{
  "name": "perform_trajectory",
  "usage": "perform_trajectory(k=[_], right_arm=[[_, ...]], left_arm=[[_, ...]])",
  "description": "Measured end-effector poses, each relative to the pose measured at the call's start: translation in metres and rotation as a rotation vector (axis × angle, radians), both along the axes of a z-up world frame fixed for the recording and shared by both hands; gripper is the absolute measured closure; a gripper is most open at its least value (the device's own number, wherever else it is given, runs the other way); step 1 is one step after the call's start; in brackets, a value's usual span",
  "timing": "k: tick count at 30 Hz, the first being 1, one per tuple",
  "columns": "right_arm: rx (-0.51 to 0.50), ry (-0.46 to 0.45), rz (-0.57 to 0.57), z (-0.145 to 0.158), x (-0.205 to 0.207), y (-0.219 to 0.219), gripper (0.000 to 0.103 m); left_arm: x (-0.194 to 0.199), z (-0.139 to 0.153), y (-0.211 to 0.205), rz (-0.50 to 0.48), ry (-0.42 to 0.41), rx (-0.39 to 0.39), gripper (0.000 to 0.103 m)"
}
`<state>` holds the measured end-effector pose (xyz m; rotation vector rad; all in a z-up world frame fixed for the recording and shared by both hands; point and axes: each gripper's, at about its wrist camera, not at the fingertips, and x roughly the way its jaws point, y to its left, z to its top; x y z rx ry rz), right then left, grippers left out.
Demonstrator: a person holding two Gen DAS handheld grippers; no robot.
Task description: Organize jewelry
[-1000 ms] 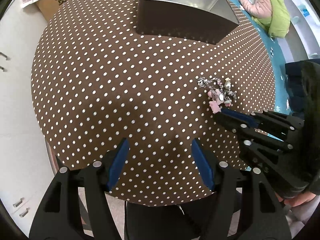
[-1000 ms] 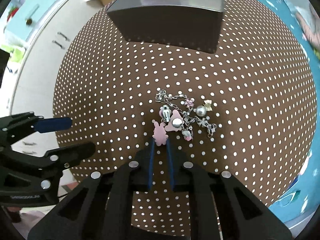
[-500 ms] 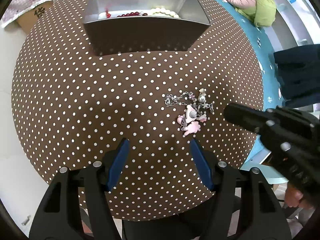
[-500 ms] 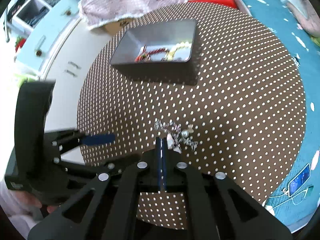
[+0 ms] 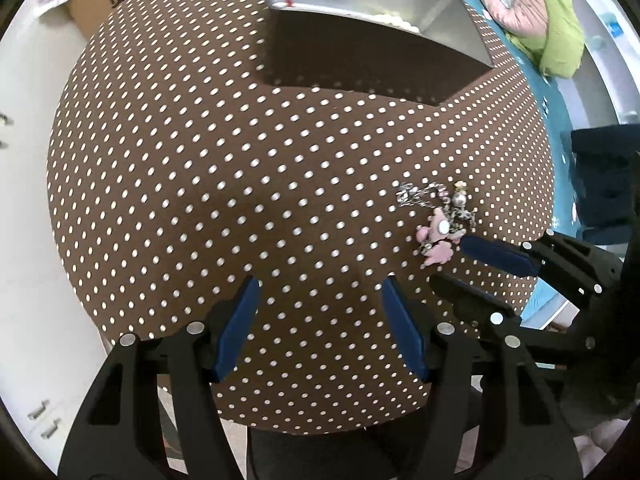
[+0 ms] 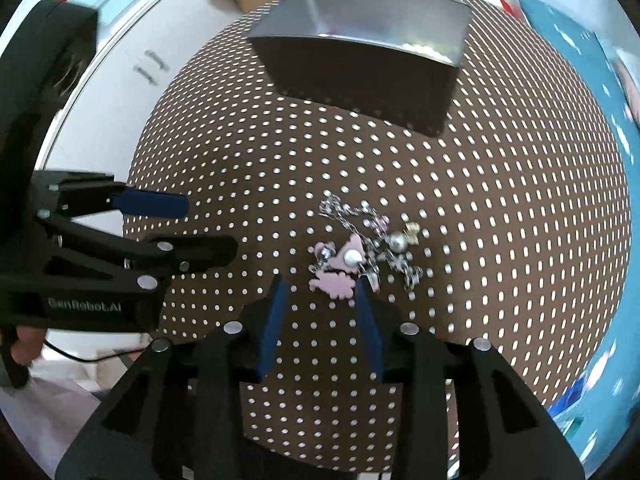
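A silver charm bracelet (image 6: 360, 248) with pearls and pink charms lies bunched on the round table's brown polka-dot cloth (image 6: 480, 200). My right gripper (image 6: 320, 286) points down at it. Its jaws are opening, and the lowest pink charm lies between the blue fingertips without being pressed. In the left wrist view the bracelet (image 5: 440, 216) is at the right, with the right gripper (image 5: 448, 262) coming in from that side. My left gripper (image 5: 320, 286) hovers open and empty over bare cloth to the left of the bracelet. A grey metal box (image 6: 360, 64) stands at the far side.
The metal box (image 5: 360, 60) holds cream beads (image 5: 396, 20) and something red. The table edge curves close behind both grippers. White cabinets with handles (image 6: 152, 66) stand to the left. A teal mat with a pink and green garment (image 5: 540, 12) lies to the right.
The right gripper, raised and shut half a second ago, has come back down to the bracelet with its jaws apart around the pink charm. The left gripper drifted sideways, still open.
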<state>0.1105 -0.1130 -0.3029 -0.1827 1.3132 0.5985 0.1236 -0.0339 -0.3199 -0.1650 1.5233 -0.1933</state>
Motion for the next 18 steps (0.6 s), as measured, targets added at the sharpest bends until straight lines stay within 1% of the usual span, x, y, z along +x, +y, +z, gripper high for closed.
perform_trajectory(k=[3,5,6,8,9,10,12,13,15,16,18], right_arm=[[-0.049,-0.048,0.071,-0.004,-0.008,0.013,0.071],[-0.064,-0.066,0.119,-0.007,-0.012,0.019,0.071],[-0.080,-0.087,0.146,-0.009,-0.014,0.022,0.072],[-0.103,-0.116,0.188,-0.011,-0.018,0.027,0.073],[-0.117,-0.131,0.210,-0.012,-0.021,0.028,0.074],[-0.132,-0.143,0.225,-0.013,-0.022,0.029,0.078],[-0.167,-0.131,0.239,-0.020,-0.026,0.025,0.086],[-0.157,-0.146,0.247,-0.020,-0.028,0.023,0.092],[-0.151,-0.158,0.246,-0.022,-0.030,0.022,0.094],[-0.147,-0.155,0.231,-0.023,-0.029,0.022,0.096],[-0.131,-0.140,0.208,-0.024,-0.025,0.021,0.096]], left_arm=[[-0.009,-0.002,0.015,0.020,-0.001,-0.006,0.038],[-0.011,-0.003,0.021,0.037,-0.003,-0.014,0.038],[-0.020,-0.003,0.033,0.047,-0.002,-0.016,0.038],[-0.023,-0.005,0.041,0.069,0.000,-0.018,0.038],[-0.028,-0.006,0.049,0.079,0.001,-0.020,0.038],[-0.031,-0.006,0.054,0.090,0.002,-0.020,0.038],[-0.035,-0.007,0.064,0.116,-0.002,-0.025,0.038],[-0.039,-0.007,0.074,0.125,-0.003,-0.030,0.038],[-0.043,-0.008,0.082,0.146,-0.002,-0.036,0.038],[-0.049,-0.009,0.091,0.154,-0.002,-0.039,0.038],[-0.055,-0.011,0.095,0.169,0.004,-0.042,0.038]])
